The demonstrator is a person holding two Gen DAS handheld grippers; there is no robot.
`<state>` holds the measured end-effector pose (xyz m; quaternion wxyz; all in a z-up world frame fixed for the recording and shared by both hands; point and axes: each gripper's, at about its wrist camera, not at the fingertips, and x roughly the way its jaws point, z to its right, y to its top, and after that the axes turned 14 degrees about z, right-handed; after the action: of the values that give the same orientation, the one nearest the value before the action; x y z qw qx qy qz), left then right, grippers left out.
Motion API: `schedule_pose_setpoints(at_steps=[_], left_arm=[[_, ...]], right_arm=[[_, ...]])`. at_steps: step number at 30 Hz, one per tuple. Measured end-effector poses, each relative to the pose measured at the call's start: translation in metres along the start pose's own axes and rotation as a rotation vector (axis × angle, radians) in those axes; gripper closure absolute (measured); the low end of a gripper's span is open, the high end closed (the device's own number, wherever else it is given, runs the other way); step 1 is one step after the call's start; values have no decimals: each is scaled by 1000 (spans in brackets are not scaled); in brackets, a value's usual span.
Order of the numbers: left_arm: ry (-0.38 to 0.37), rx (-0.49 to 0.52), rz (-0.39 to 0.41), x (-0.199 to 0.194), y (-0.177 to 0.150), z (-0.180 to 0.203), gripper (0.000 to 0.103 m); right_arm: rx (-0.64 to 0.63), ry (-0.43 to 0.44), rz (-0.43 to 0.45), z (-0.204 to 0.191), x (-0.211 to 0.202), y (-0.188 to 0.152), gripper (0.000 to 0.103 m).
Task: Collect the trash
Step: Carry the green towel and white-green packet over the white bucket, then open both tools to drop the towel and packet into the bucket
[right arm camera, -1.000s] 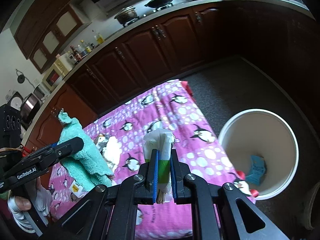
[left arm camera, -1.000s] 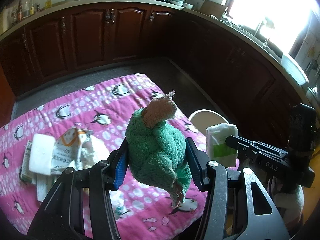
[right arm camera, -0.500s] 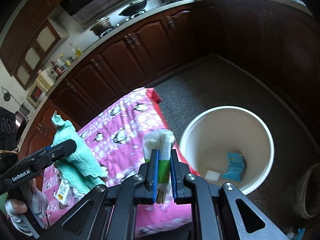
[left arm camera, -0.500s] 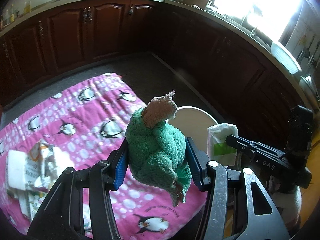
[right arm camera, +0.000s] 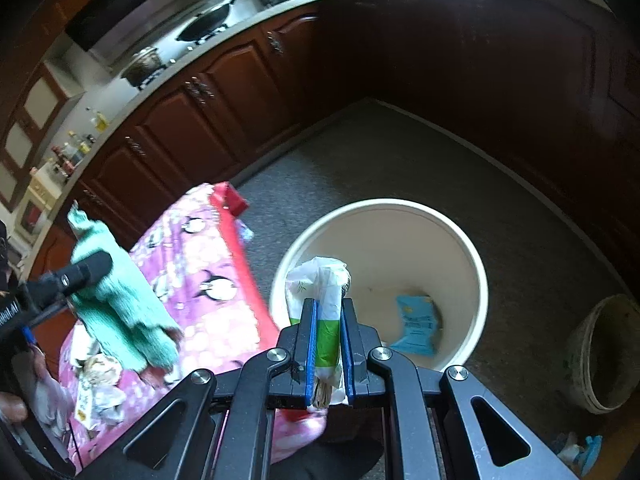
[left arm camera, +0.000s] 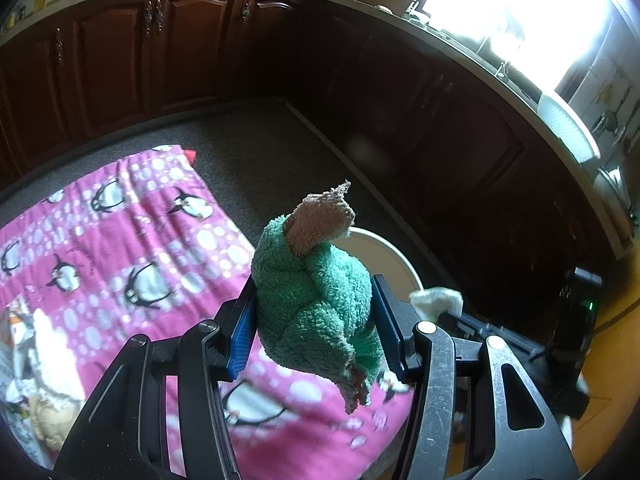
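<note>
Both hands shifted from bench [left arm camera: 132, 240] toward white bin [right arm camera: 476, 264]. Right gripper [right arm camera: 327, 344] jaws clenched on green-white packet [right arm camera: 320, 300], now over bin's 9 o'clock rim. Left gripper [left arm camera: 316, 332] jaws grasping green towel [left arm camera: 316, 300], bin at 1 o'clock. Judgement: packet drop imminent.

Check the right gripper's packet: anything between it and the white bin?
Nothing visible. The right gripper is shut on the white-and-green packet, and the white bin stands open-topped just beyond it, holding only a blue wrapper. The pink tablecloth edge lies to the left.
</note>
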<state>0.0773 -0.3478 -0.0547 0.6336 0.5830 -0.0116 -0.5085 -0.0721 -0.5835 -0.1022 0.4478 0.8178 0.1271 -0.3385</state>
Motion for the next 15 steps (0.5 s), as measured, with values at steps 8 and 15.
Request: schedule_pose_setpoints(at_steps=[8, 15], left_arm=[[26, 38, -2, 47, -2, 23, 51], [34, 92, -26, 69, -14, 40, 51]], right_arm=[[-9, -50, -37, 18, 22, -7, 93], [8, -77, -52, 31, 33, -10, 93]])
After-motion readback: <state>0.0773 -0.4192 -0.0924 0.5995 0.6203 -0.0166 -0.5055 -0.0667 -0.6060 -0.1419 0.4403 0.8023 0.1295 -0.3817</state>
